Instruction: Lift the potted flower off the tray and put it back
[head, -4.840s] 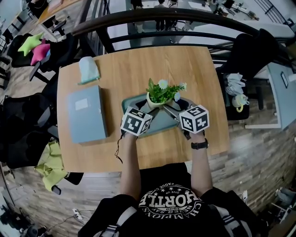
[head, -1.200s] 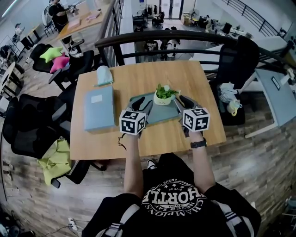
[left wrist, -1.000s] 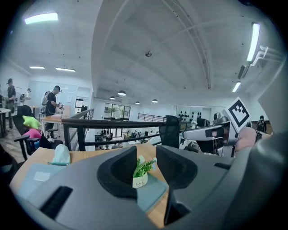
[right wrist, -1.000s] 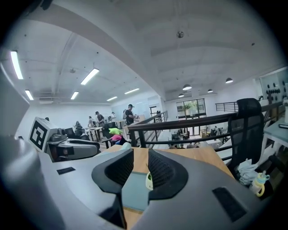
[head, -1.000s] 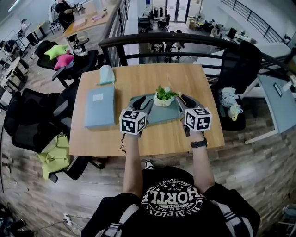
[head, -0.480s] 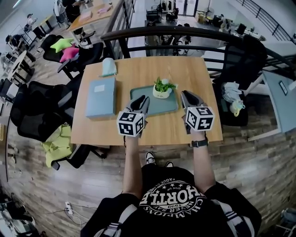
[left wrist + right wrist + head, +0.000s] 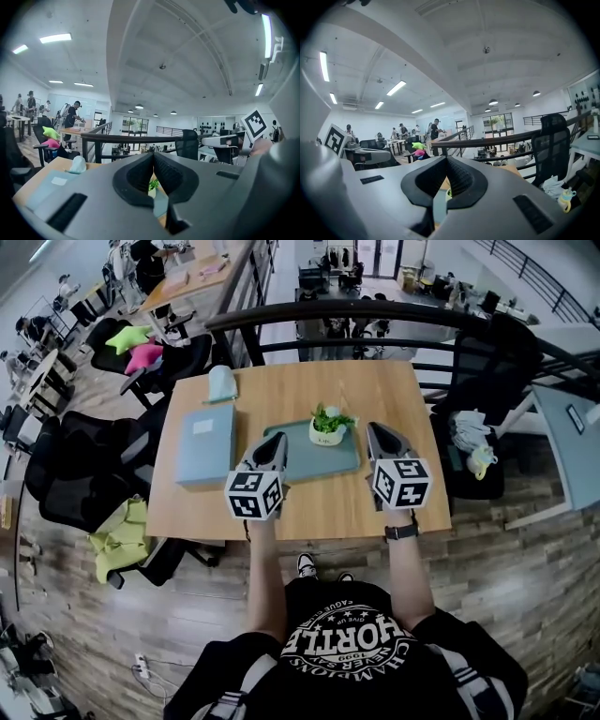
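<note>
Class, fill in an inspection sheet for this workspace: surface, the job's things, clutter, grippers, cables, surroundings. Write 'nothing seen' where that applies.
Surface: wooden table, square-topped.
Job's things: potted flower stands upright on the teal tray, towards its far side.
Clutter: blue folder lies left of the tray; a pale blue object sits at the far left corner.
Grippers: left gripper and right gripper flank the tray, apart from the pot; both pairs of jaws have just closed, with nothing between them.
Cables: a thin dark cord seems to hang below the left gripper.
Surroundings: black railing beyond the table; black chairs to the left; yellow-green cloth draped there.
</note>
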Tool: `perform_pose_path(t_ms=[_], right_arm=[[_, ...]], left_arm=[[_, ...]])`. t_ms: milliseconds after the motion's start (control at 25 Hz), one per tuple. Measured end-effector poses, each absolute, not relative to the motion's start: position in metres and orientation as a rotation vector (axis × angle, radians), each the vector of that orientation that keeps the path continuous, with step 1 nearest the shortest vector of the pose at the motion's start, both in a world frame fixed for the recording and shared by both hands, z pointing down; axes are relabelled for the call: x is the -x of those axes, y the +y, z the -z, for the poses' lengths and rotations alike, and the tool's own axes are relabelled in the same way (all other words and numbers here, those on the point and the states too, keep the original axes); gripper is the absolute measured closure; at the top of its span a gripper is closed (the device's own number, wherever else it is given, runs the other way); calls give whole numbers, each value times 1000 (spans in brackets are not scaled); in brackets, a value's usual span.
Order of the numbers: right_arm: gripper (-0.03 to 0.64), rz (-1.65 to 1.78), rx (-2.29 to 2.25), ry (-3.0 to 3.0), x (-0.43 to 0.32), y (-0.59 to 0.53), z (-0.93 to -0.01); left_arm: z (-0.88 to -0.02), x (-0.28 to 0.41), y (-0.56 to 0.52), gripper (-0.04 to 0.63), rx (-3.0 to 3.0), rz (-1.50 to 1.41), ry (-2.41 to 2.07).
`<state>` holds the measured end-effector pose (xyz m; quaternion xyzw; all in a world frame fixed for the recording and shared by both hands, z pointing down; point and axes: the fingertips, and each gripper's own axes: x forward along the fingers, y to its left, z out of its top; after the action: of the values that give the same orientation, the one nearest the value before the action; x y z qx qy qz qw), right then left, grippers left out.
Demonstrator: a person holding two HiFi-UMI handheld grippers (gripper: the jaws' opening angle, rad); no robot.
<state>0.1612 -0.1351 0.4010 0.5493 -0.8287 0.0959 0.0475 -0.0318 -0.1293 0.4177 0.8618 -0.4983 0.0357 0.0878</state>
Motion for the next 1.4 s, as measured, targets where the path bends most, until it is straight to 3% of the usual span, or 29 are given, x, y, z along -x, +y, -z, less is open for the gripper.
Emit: perform_pose_path(t_ms=[1400], right_arm=[[598,-256,-1622,-2574,-138,-161,-397]], left_arm=[[-411,41,-155,575,-2596,-80,-1520]])
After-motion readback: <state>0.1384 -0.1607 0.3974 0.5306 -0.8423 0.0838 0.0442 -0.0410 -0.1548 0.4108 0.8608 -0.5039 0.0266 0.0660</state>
